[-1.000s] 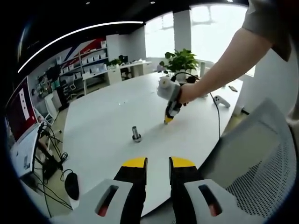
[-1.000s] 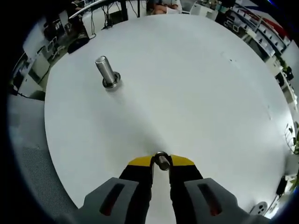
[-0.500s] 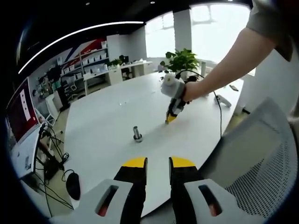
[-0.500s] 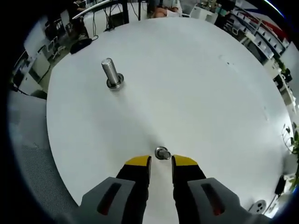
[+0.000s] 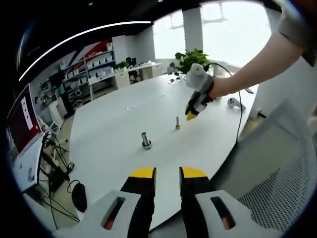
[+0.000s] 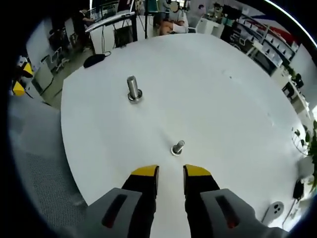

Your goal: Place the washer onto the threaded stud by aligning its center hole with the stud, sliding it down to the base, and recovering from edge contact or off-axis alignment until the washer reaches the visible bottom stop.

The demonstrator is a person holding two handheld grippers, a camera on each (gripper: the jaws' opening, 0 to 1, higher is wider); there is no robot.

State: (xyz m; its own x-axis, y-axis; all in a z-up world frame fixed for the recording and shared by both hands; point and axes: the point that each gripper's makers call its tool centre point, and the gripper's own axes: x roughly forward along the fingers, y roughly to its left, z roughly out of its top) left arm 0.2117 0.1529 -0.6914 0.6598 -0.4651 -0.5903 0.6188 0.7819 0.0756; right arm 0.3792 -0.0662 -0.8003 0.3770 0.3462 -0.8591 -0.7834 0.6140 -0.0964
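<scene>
Two metal pieces are standing upright on the white tabletop (image 6: 237, 124), well apart from each other. The larger stud (image 6: 132, 89), a plain-looking cylinder on a wider base collar, is sitting toward the far left in the right gripper view. The smaller stud (image 6: 177, 147) is standing on a flat ring at its foot, just ahead of the right claw (image 6: 171, 172). Whether that ring is the washer or the piece's own flange cannot be told at this size; no loose washer is visible elsewhere.

The right claw is hovering above the tabletop with its jaws slightly parted and nothing between them. In the left gripper view it (image 5: 191, 117) is hanging in the air beyond the smaller stud (image 5: 177, 123), held by the person's hand (image 5: 214, 89). The left claw (image 5: 167, 172) is resting back near the table edge, jaws a little apart and empty, with the larger stud (image 5: 145, 141) ahead of it.

Judged risks: the smaller stud is tall on a narrow foot, so a sideways brush from the claw may tip it. If the ring is the washer and is sitting cocked, it may be hanging on the thread rather than reaching the bottom stop.
</scene>
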